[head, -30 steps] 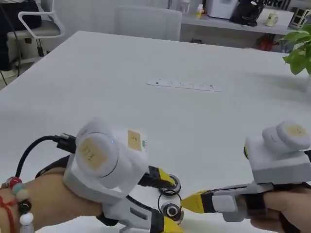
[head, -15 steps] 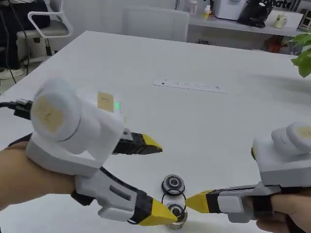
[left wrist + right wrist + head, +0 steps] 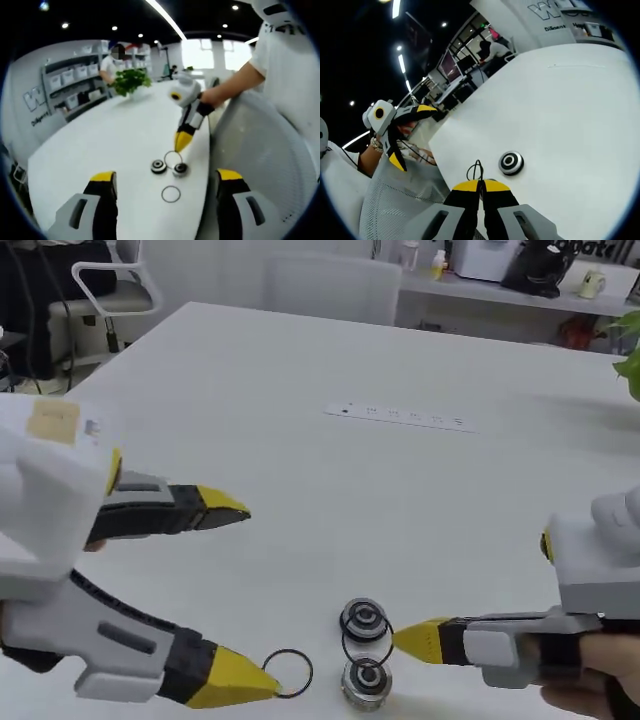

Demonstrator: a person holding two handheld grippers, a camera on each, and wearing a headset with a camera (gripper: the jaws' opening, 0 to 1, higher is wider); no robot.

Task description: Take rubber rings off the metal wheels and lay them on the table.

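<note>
Two metal wheels (image 3: 363, 620) (image 3: 366, 680) sit close together near the table's front edge, also seen in the left gripper view (image 3: 158, 166) (image 3: 180, 170). One loose black rubber ring (image 3: 288, 672) (image 3: 171, 194) lies flat on the table left of them. My left gripper (image 3: 258, 595) (image 3: 165, 176) is open wide with nothing between its jaws, its lower jaw tip beside the loose ring. My right gripper (image 3: 400, 638) (image 3: 480, 184) is shut on a second thin rubber ring (image 3: 476, 170), which stands between the two wheels. One wheel (image 3: 511, 162) lies just ahead of its jaws.
The white table (image 3: 380, 490) stretches wide and bare beyond the wheels, with a flat power strip (image 3: 395, 417) at mid-table. Chairs (image 3: 330, 285) stand at the far edge. A green plant (image 3: 628, 350) leans in at the right.
My left gripper has opened and drawn back to the left, away from the wheels. A black ring now lies on the table by its lower jaw. The right gripper has stayed put.
</note>
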